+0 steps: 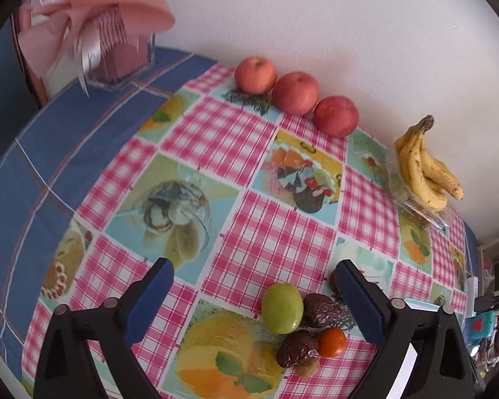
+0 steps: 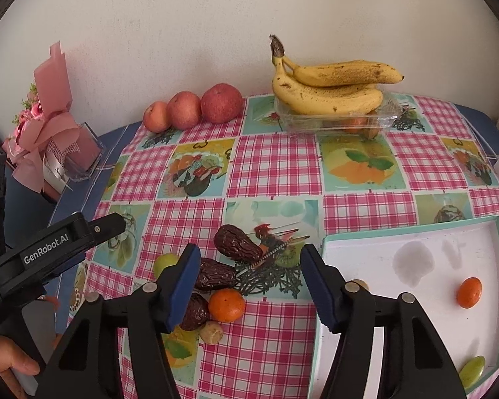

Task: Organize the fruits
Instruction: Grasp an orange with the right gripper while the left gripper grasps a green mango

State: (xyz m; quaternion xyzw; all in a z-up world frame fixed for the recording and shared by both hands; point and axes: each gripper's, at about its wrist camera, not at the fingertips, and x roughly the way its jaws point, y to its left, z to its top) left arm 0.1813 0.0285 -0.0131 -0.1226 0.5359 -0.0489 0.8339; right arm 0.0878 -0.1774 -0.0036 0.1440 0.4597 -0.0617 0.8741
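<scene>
The right gripper [image 2: 249, 279], black with blue ridged pads, hangs spread wide and empty over a small heap of fruit on the worktop [image 2: 276, 166], which wears a glossy oilcloth of pink gingham squares and printed dessert pictures. In the heap lie three wrinkled dark dates [image 2: 238, 242], a smooth orange tangerine [image 2: 226, 305], a small tan nut-like ball [image 2: 211, 332] and, partly behind the left pad, a round green fruit [image 2: 164, 262]. Just right of the heap sits a shallow white tray [image 2: 382, 259] with a pale teal rim; it holds a second tangerine [image 2: 469, 292] and a green oval fruit [image 2: 471, 368] at its near corner, well apart from each other. The left gripper [image 1: 254, 271], also spread wide and holding nothing, hovers over the same heap from the other side, the green fruit lying between its pads; in the right wrist view a hand [image 2: 6, 365] grips its black handle. At the back by the white wall, three reddish apples [image 2: 193, 108] stand in a row, touching. Beside them a clear, crinkled plastic box [image 2: 316, 119] carries two speckled yellow bananas [image 2: 329, 89] on top, with something orange inside that is too blurred to tell. Far left, a pink paper-wrapped bouquet [image 2: 43, 126] stands beside a clear square vase [image 2: 83, 156].
</scene>
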